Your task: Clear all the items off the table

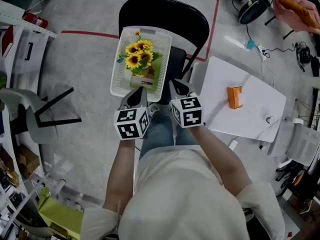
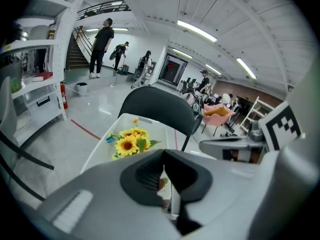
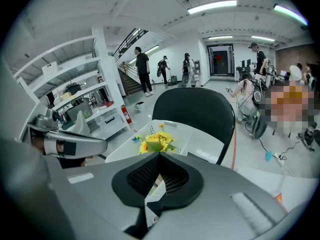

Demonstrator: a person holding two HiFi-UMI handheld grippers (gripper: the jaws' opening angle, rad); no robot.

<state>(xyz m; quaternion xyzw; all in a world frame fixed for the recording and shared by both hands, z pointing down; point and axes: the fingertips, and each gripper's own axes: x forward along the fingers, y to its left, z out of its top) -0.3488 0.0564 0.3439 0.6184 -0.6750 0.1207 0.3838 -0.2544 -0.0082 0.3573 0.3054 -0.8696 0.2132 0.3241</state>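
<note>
A white plastic basket (image 1: 116,70) carries a bunch of sunflowers in a small pot (image 1: 138,55). It hangs over the seat of a black chair (image 1: 165,15). My left gripper (image 1: 135,98) is shut on the basket's near rim. My right gripper (image 1: 176,89) is shut on the near right corner. In the left gripper view the white rim sits between the shut jaws of the left gripper (image 2: 167,185), with the sunflowers (image 2: 128,143) beyond. The right gripper view shows the right gripper (image 3: 152,190) pinching the rim below the sunflowers (image 3: 158,142).
A white table (image 1: 224,79) stands to the right with an orange box (image 1: 234,97) and a cable on it. White shelving (image 1: 20,39) and a dark chair frame (image 1: 55,111) stand at the left. Cables and gear lie on the floor at the far right.
</note>
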